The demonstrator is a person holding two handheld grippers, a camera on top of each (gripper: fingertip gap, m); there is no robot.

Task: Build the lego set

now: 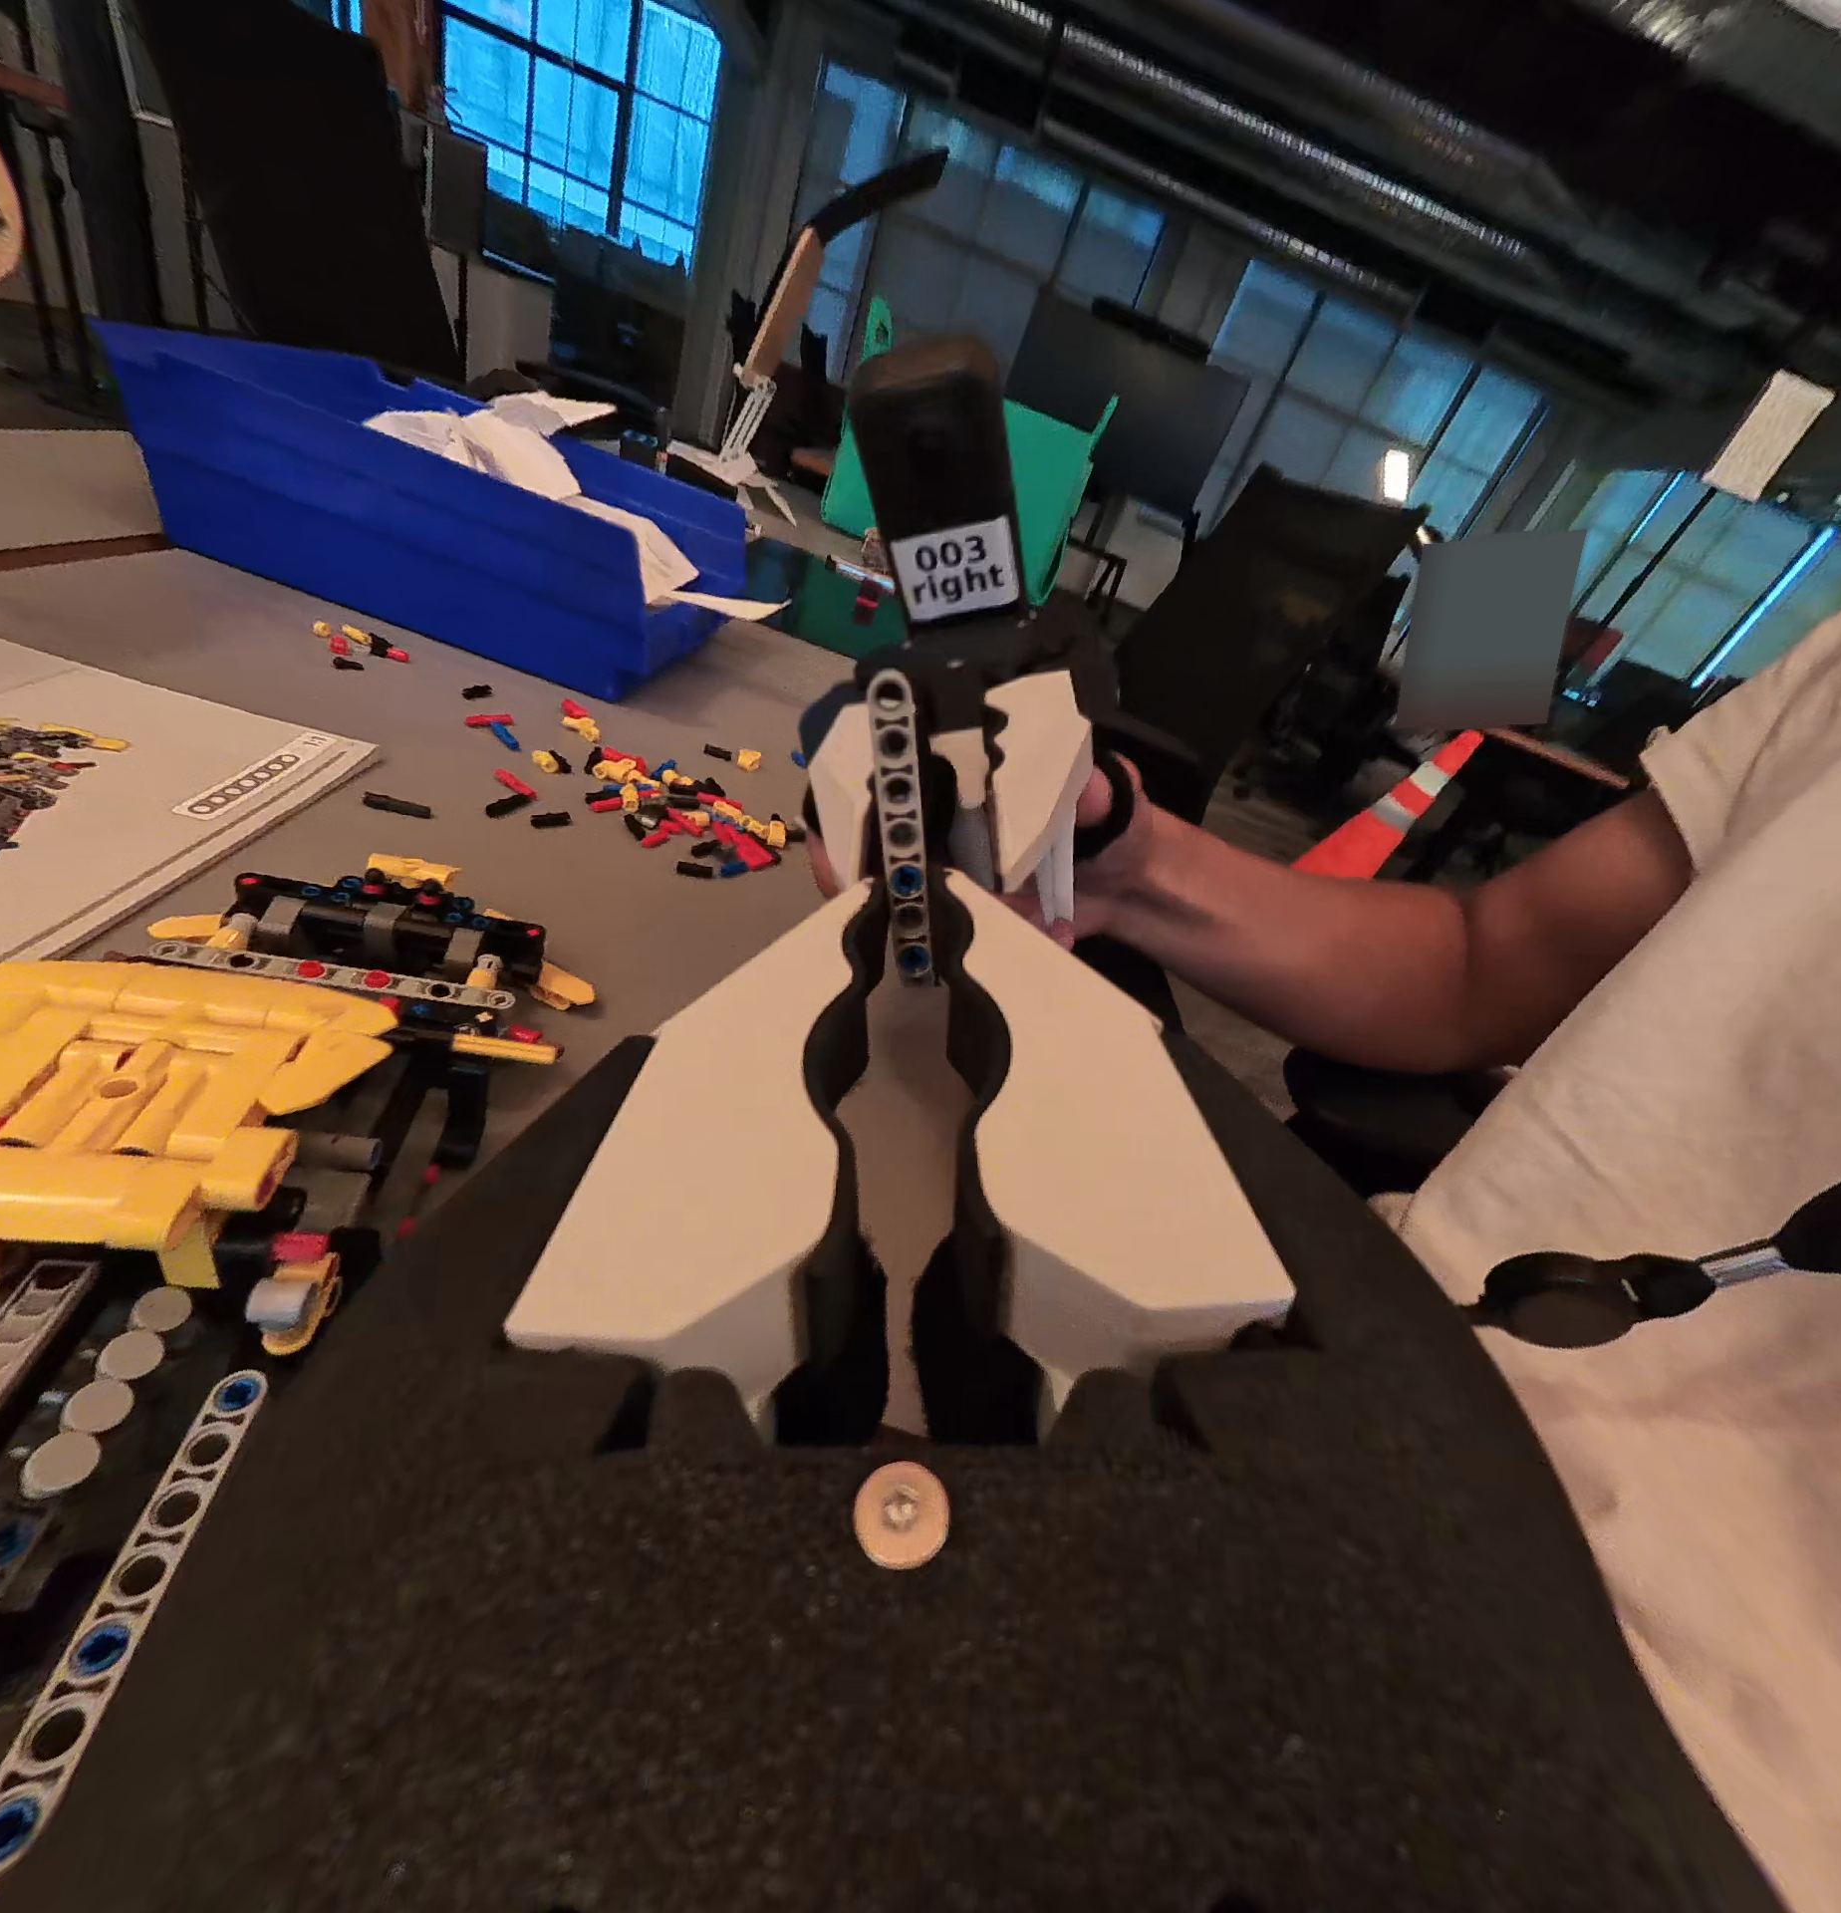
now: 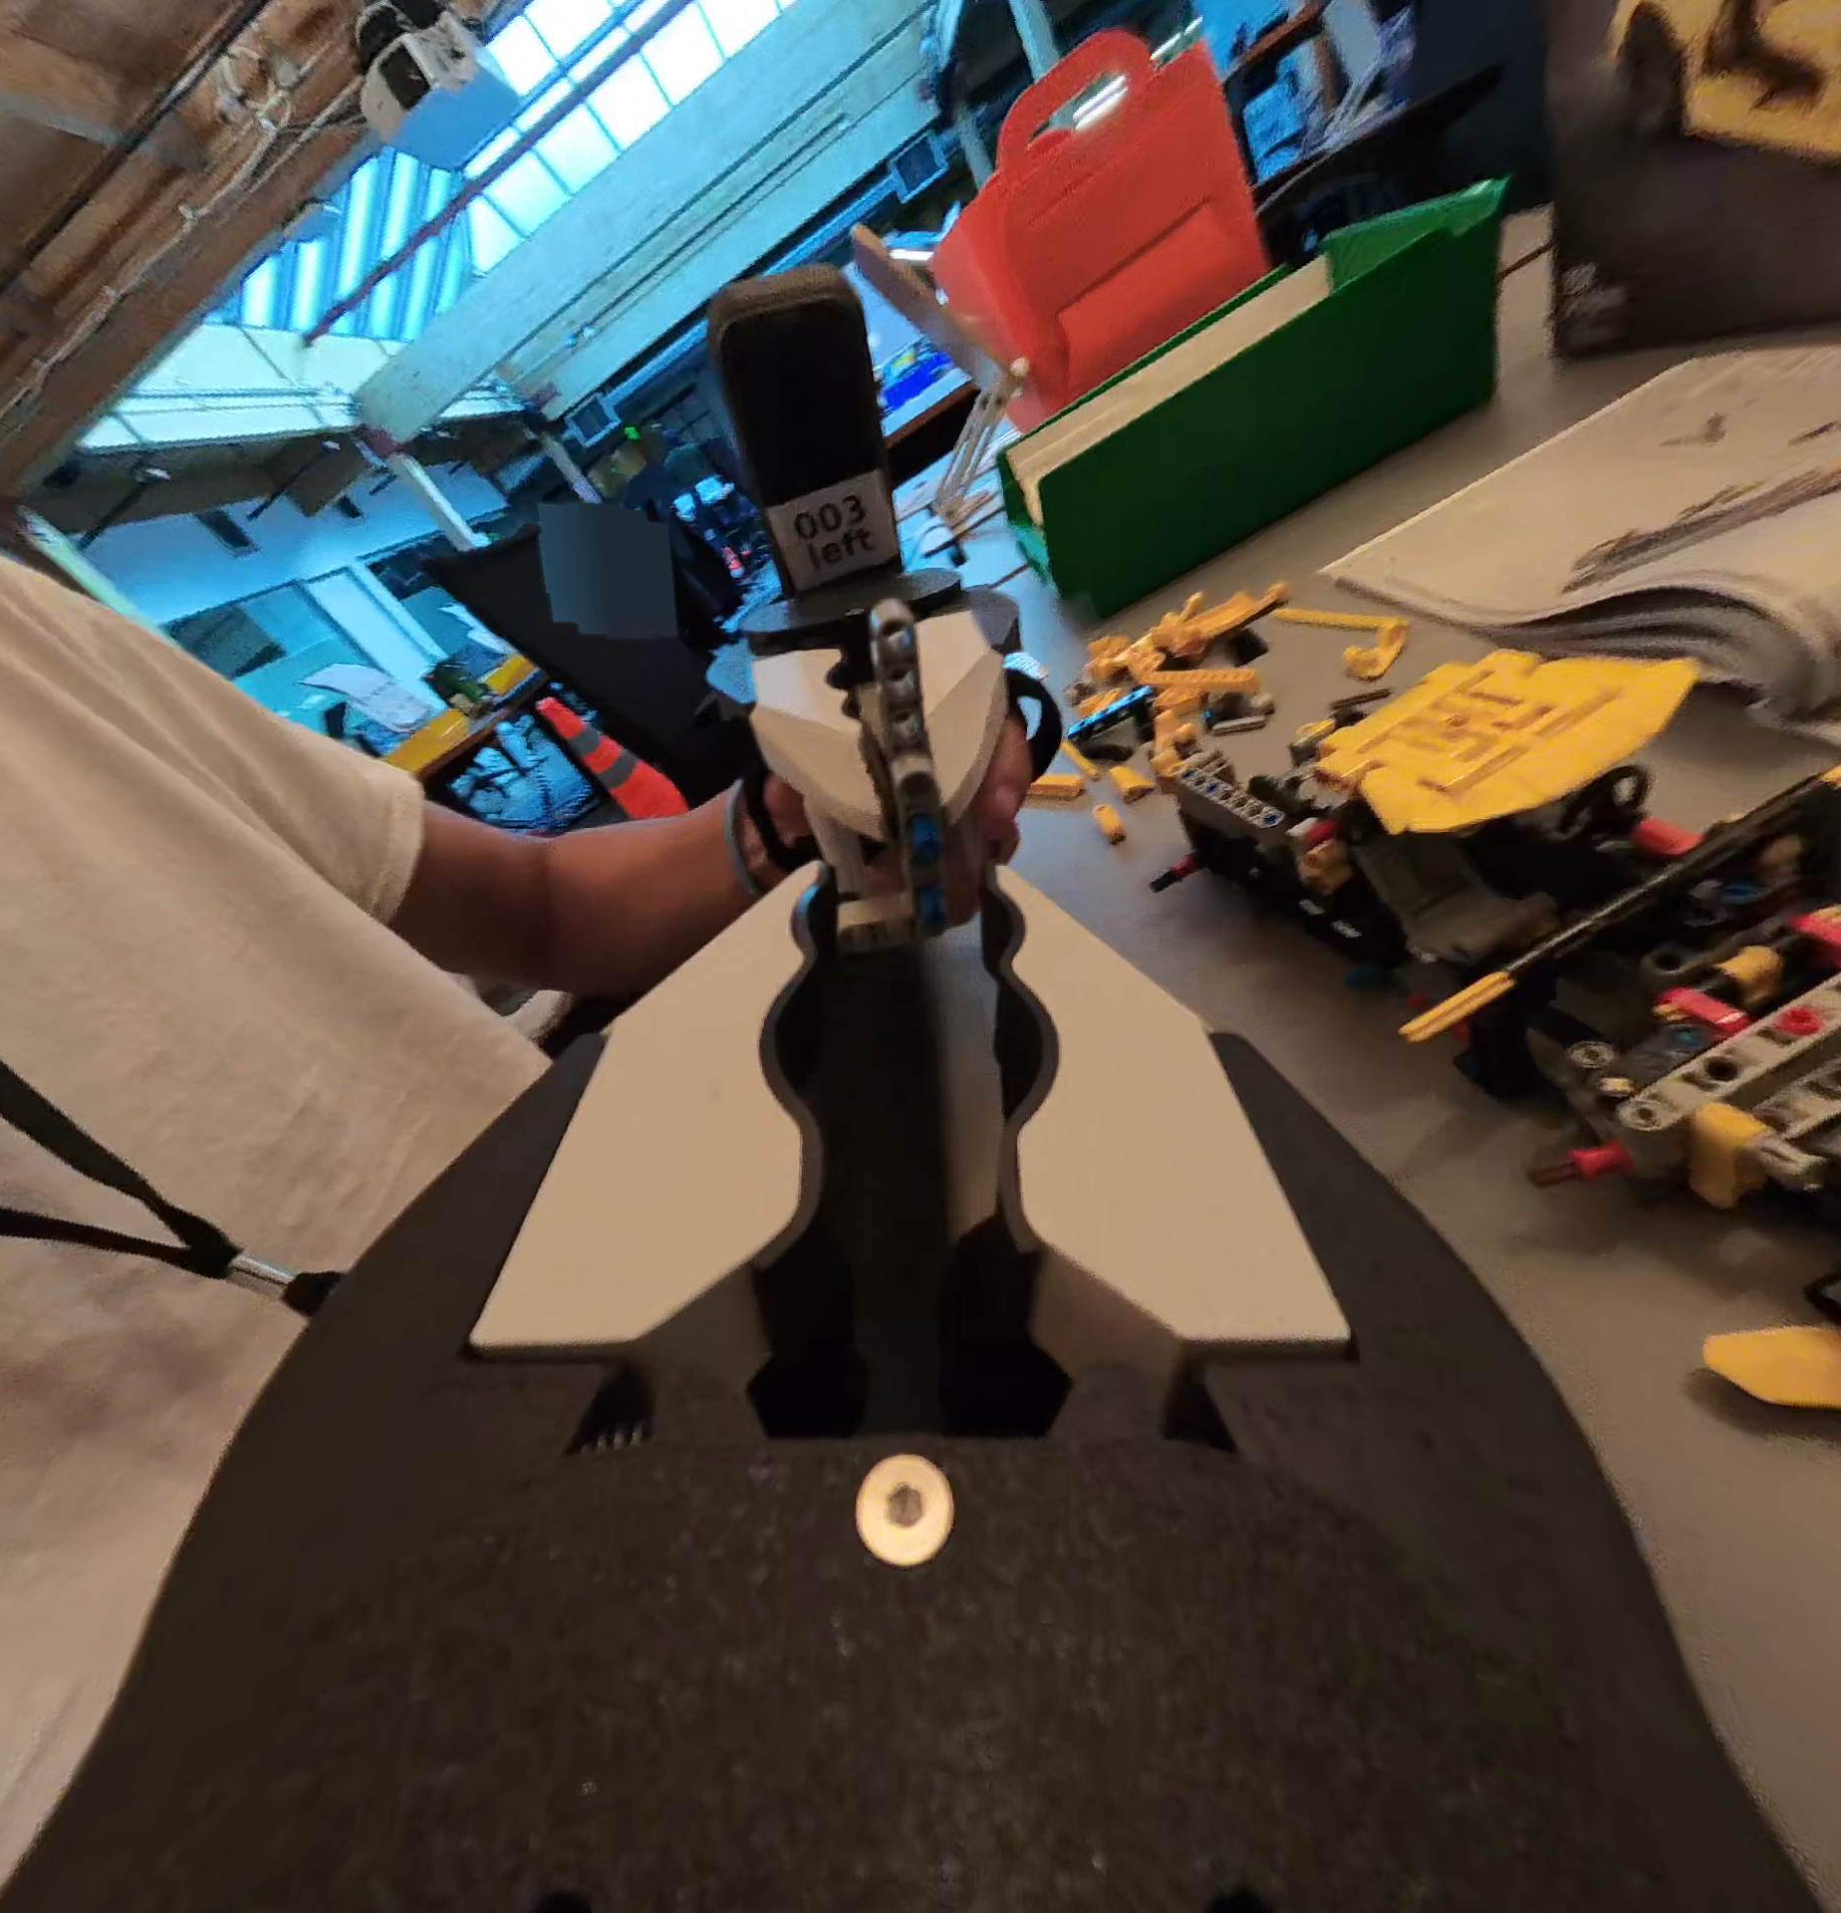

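Left wrist view: grey beam [image 1: 901, 828] held in the air between my two hand-held grippers, upright, above the tabletop [image 1: 606, 911] edge.

I have the left hand-held gripper [image 1: 908, 947] pinching the beam's lower end, and the right hand-held gripper [image 1: 922, 818] faces it from straight ahead, fingers closed around the beam's middle, as far as I can tell. The beam's long axis runs up and away from my left fingertips, tilting slightly. It is hard, matte grey plastic, slim, with a row of round holes; blue pins sit in the lower ones. My gripper fingers [image 2: 678, 1128] are smooth white with wavy black inner pads. The yellow-and-black model [image 1: 171, 1097] lies well off to my left on the grey tabletop, so the left arm is nearer it, I judge.
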